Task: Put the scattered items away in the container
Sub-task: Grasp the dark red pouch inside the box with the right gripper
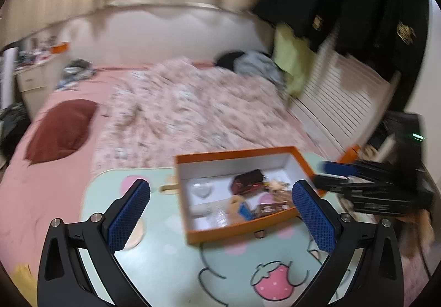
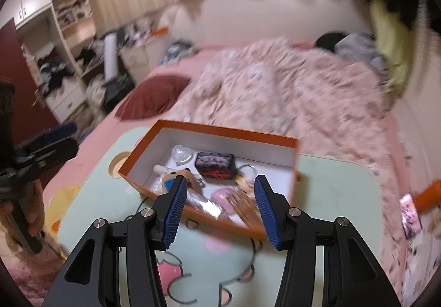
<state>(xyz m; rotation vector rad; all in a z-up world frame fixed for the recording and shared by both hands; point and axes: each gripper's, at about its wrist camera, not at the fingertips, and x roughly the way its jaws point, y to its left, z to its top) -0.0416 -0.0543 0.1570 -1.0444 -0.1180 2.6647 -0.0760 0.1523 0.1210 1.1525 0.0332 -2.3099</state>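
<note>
An orange box [image 1: 234,153] with a white inside stands on the mint-green cartoon table [image 1: 165,265]. It holds a dark red case [image 1: 246,182], a clear glass piece [image 1: 202,191], a blue-and-yellow toy [image 1: 240,208] and other small things. My left gripper [image 1: 220,188] hovers in front of the box, open wide and empty. In the right wrist view the box [image 2: 220,129] lies just ahead, with the dark case [image 2: 216,162] and a pink round item [image 2: 223,198] inside. My right gripper [image 2: 220,183] hangs over the box's near edge, open with nothing gripped.
Behind the table is a bed with a pink floral quilt [image 1: 193,114] and a dark red pillow [image 1: 60,130]. A phone [image 2: 410,216] and an orange lid [image 2: 430,194] lie to the right. A hand [image 2: 27,210] holds the left gripper [image 2: 46,141]. Something yellow [image 2: 63,205] lies at the table's left.
</note>
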